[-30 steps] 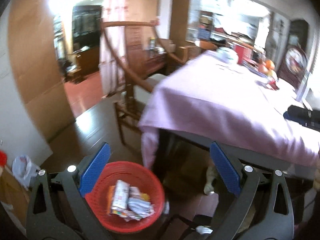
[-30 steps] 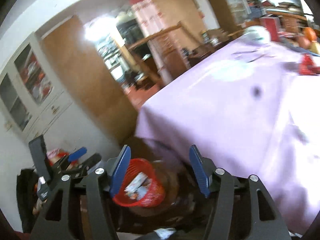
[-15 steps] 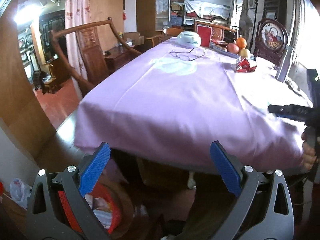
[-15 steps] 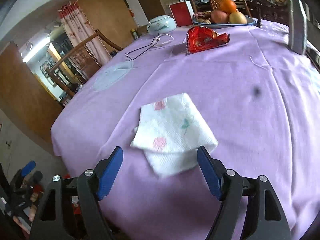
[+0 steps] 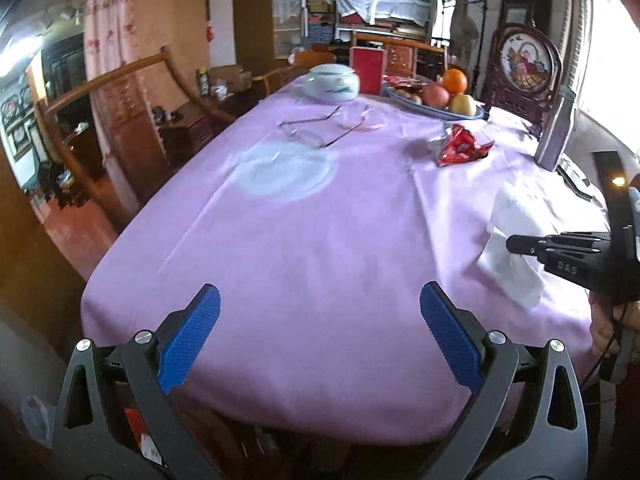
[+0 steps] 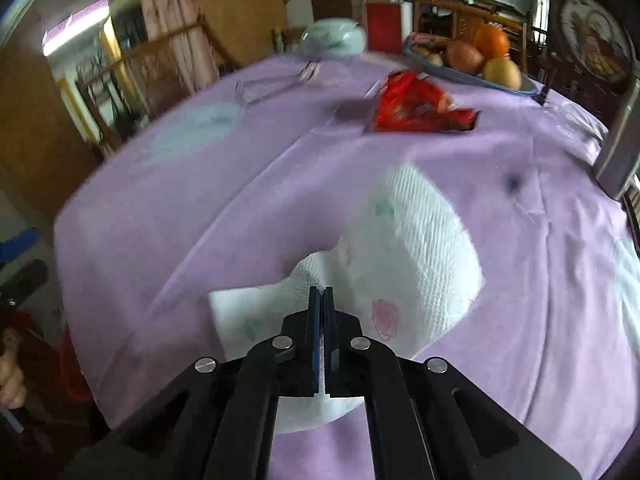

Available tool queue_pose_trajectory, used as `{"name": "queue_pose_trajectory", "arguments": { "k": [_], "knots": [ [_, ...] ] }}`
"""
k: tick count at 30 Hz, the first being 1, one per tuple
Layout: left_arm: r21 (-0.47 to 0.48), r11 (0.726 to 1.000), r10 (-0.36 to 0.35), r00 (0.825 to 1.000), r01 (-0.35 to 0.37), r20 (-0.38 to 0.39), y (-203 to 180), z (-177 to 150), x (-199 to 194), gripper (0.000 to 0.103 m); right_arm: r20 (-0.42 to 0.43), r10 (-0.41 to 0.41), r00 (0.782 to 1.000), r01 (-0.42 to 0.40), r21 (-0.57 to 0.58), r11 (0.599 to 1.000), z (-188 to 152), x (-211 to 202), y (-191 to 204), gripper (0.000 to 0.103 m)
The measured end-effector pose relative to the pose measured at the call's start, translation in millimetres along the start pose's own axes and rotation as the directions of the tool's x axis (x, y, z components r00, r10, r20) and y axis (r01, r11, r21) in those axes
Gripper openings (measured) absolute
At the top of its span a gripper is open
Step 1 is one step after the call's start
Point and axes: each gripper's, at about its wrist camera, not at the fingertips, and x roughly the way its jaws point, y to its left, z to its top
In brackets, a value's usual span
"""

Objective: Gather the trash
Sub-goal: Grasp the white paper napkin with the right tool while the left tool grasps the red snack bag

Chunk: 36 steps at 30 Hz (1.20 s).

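On the near right part of the lilac-clothed surface (image 6: pixel 248 216): white paper towel (image 6: pixel 404 256), embossed, with faint pink and green prints. Long axis from near-left to far-right in the right wrist view; far end humped off the cloth, near-left corner flat. Pinched at its near middle by the right tool (image 6: pixel 321 300), blue pads pressed together on a raised fold of the sheet. Seen from the left wrist view as a pale sheet (image 5: pixel 516 248) at the right edge of the surface, with the black right tool (image 5: pixel 520 245) reaching in from the right, tip on the sheet.

Just beyond the towel, farther along the surface: red snack wrapper (image 6: pixel 416 108), crumpled, long axis left to right, torn end pointing right. Left of it, a pair of glasses (image 5: pixel 320 128) lying folded open. Farther still, a white lidded jar (image 5: pixel 331 82), a red box (image 5: pixel 367 70) and a blue plate of fruit (image 5: pixel 440 92).

Low in the left wrist view: left tool (image 5: pixel 320 344), blue pads spread wide, nothing between them, hanging over the near edge of the surface. Wooden chair (image 5: pixel 120 80) at the left side.
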Motion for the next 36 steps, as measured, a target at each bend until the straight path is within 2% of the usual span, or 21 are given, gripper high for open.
{"name": "queue_pose_trajectory", "arguments": {
  "k": [4,9,11,12,13,15,16,17,19,21,24,26,27,28,30,31,32,35,36],
  "knots": [
    [0.019,0.999,-0.029,1.0,0.028,0.011,-19.4,17.9,8.5,0.096,0.032,0.058,0.998,-0.06,0.064,0.996,3.8,-12.6,-31.1,0.002],
    [0.017,0.996,-0.084,0.996,0.084,0.008,-40.9,36.4,19.4,0.096,0.072,0.054,0.996,-0.062,0.115,0.991,5.8,-23.4,-64.0,0.002],
    [0.027,0.995,-0.096,0.995,0.096,0.006,-51.2,46.9,26.1,0.096,0.078,0.026,0.997,-0.035,0.115,0.993,7.8,-24.4,-73.2,0.002],
    [0.037,0.994,-0.104,0.995,0.104,0.005,-58.9,55.1,31.8,0.096,0.076,0.012,0.997,-0.021,0.116,0.993,7.9,-23.7,-77.7,0.002],
    [0.046,0.993,-0.111,0.994,0.111,0.002,-64.3,61.5,36.3,0.096,0.065,0.021,0.998,-0.029,0.118,0.993,7.8,-20.4,-81.3,0.006],
    [0.065,0.99,-0.127,0.992,0.127,-0.004,-79.2,77.1,49.2,0.096,0.04,0.049,0.998,-0.053,0.12,0.991,5.7,-14.2,-85.1,0.006],
    [0.07,0.989,-0.133,0.991,0.133,-0.005,-84.9,83.7,54.7,0.096,0.032,0.042,0.999,-0.046,0.12,0.992,5.2,-10.6,-85.6,0.01],
    [0.074,0.988,-0.139,0.99,0.139,-0.004,-90.6,90.4,60.5,0.096,0.02,0.035,0.999,-0.037,0.122,0.992,4.6,-7.8,-86.3,0.027],
    [0.079,0.986,-0.146,0.989,0.146,-0.002,-102.5,105.0,73.6,0.096,0.02,0.037,0.999,-0.039,0.138,0.99,3.8,-7.6,-88.5,0.048],
    [0.073,0.985,-0.154,0.988,0.154,-0.005,-112.9,118.3,87.4,0.096,0.027,0.031,0.999,-0.034,0.133,0.99,3.4,-9.6,-88.5,0.053],
    [0.056,0.985,-0.165,0.986,0.165,-0.018,-124.0,134.5,107.3,0.096,-0.039,0.041,0.998,-0.036,0.122,0.992,3.6,2.6,-86.3,0.055],
    [0.051,0.985,-0.166,0.986,0.168,-0.024,-132.3,142.9,119.3,0.096,-0.061,0.004,0.998,-0.001,0.051,0.999,4.9,5.9,-74.5,0.061],
    [0.065,0.984,-0.167,0.985,0.169,-0.037,-140.5,148.7,129.1,0.096,-0.073,-0.038,0.997,0.038,-0.002,0.999,5.1,7.6,-65.9,0.061],
    [0.072,0.984,-0.161,0.986,0.164,-0.042,-146.0,152.1,135.0,0.096,-0.075,-0.065,0.995,0.063,-0.027,0.998,5.0,7.9,-62.2,0.056],
    [0.08,0.984,-0.154,0.987,0.157,-0.051,-156.2,157.7,147.6,0.096,-0.065,-0.03,0.997,0.03,-0.011,0.999,5.5,5.3,-68.1,0.001],
    [0.085,0.984,-0.152,0.987,0.157,-0.059,-160.8,159.9,153.9,0.096,-0.062,0.026,0.998,-0.022,0.063,0.998,5.3,4.6,-82.6,0.002],
    [0.09,0.984,-0.149,0.987,0.154,-0.068,-165.0,162.2,160.4,0.096,-0.034,0.024,0.999,-0.019,0.117,0.993,4.6,0.0,-94.0,0.002],
    [0.088,0.984,-0.15,0.985,0.157,-0.084,-177.0,171.3,180.6,0.097,0.083,-0.028,0.996,0.013,0.181,0.983,5.6,-22.8,-110.6,0.002],
    [0.08,0.983,-0.157,0.983,0.164,-0.092,-180.5,174.2,187.8,0.097,0.098,-0.019,0.995,-0.002,0.215,0.977,5.9,-25.7,-116.9,0.002]
  ]
}}
